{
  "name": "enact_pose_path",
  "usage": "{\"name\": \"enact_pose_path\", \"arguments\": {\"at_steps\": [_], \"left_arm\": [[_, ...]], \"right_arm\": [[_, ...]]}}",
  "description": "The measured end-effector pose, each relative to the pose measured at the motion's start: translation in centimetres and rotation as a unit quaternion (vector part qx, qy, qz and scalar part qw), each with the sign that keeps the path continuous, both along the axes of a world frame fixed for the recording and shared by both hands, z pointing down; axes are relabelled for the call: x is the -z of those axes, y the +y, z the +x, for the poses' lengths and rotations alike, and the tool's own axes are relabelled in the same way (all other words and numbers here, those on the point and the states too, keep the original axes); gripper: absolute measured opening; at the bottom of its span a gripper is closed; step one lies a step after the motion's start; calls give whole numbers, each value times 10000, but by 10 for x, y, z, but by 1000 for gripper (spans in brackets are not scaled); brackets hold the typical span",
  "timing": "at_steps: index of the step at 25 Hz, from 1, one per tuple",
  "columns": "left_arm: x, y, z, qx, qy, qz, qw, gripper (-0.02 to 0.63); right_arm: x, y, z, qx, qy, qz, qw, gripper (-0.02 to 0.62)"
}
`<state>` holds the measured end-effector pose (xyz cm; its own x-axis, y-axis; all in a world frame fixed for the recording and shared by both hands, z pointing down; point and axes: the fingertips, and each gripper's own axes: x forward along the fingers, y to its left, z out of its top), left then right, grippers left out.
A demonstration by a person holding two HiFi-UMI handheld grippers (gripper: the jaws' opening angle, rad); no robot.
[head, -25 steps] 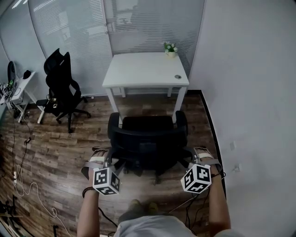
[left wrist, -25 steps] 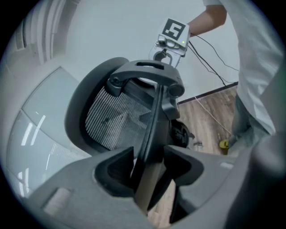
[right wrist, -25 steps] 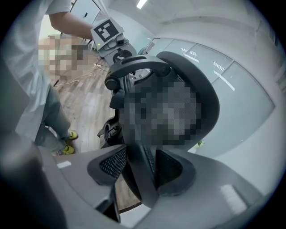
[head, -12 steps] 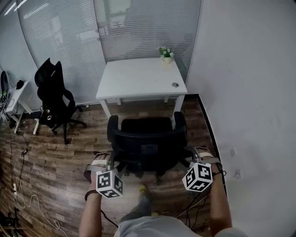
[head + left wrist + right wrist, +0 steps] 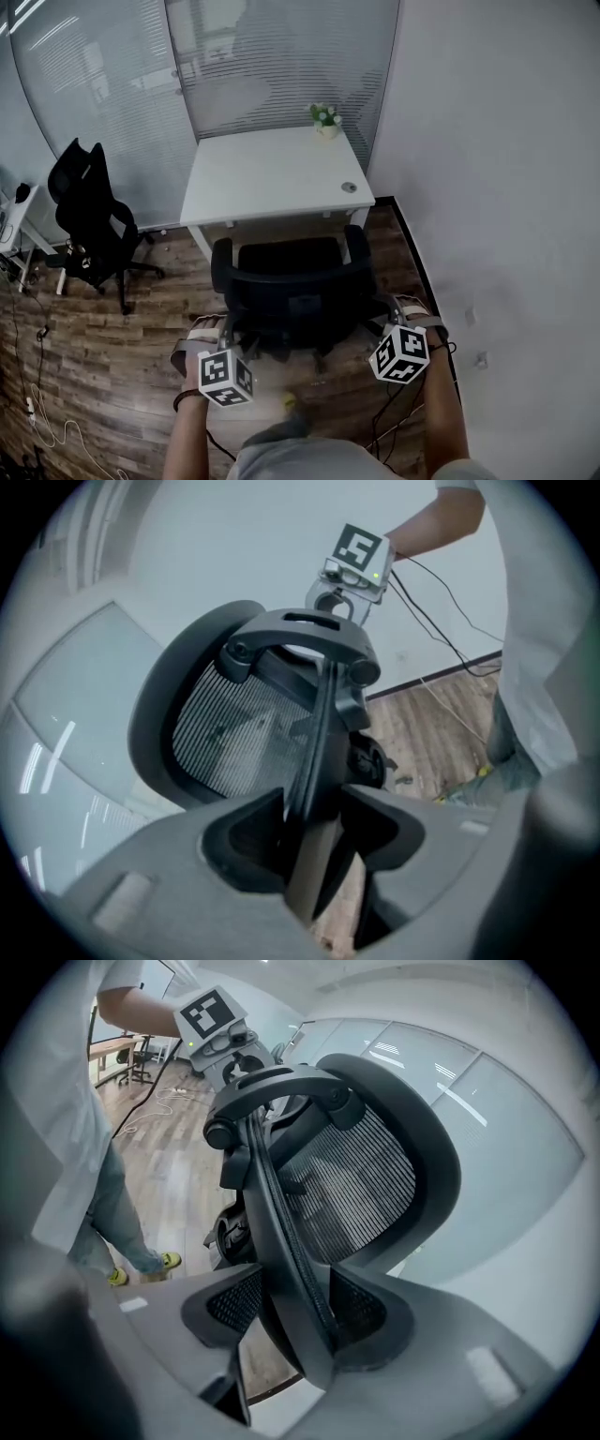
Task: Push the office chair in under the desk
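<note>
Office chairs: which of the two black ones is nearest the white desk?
The middle chair, right before the desk; the other chair stands apart at left, beside the glass wall.

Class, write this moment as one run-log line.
office chair: facing white desk, not yet under | left gripper: grips backrest rim, jaws just closing | right gripper: grips backrest rim, jaws just opening

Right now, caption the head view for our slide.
Black office chair close before the white desk, small plant on its far corner.
</note>
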<state>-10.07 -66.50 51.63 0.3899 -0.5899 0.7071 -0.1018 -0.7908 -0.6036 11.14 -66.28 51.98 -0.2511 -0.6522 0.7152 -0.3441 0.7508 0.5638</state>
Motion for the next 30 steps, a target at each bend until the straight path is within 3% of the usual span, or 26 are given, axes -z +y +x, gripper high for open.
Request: {"name": "enact_pose_path", "arguments": {"at_steps": [11,30], "left_arm": [[1,-70,-9,-92,30,111,9999,190],[1,-131,-27,-83,71,262,9996,206]], "right_arm": [[1,-68,-9,-83,-25,63,9999,221],[1,-121,-29,-150,-94,312,9994,225]]}}
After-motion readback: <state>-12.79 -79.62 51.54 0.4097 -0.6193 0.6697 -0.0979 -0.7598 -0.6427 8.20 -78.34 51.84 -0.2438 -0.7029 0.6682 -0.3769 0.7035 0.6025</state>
